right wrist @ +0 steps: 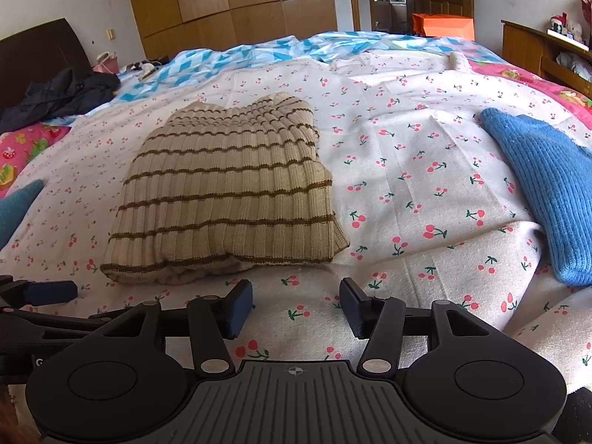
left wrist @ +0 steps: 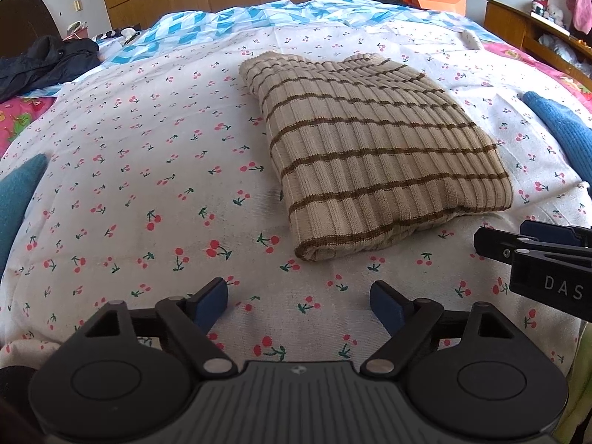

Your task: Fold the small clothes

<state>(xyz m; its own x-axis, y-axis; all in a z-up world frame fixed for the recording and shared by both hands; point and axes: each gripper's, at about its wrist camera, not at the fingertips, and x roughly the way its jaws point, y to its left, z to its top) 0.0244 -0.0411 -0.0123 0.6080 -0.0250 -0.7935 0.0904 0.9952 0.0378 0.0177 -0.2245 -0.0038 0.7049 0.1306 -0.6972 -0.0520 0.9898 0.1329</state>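
Left gripper (left wrist: 298, 301) fingers apart, empty, over the bed (left wrist: 148, 170). Striped sweater (left wrist: 370, 144) lies folded ahead, between both. Right gripper (right wrist: 296, 305) fingers apart, empty. Blue knit (right wrist: 544, 185) farther right; likely next, grip its edges evenly.

Cherry-print sheet (right wrist: 407, 192) covers the bed. Dark jacket (right wrist: 63, 98) at 10 o'clock; orange bag (right wrist: 444, 25) at 1 o'clock; wooden wardrobe (right wrist: 236, 0) at 12 o'clock.
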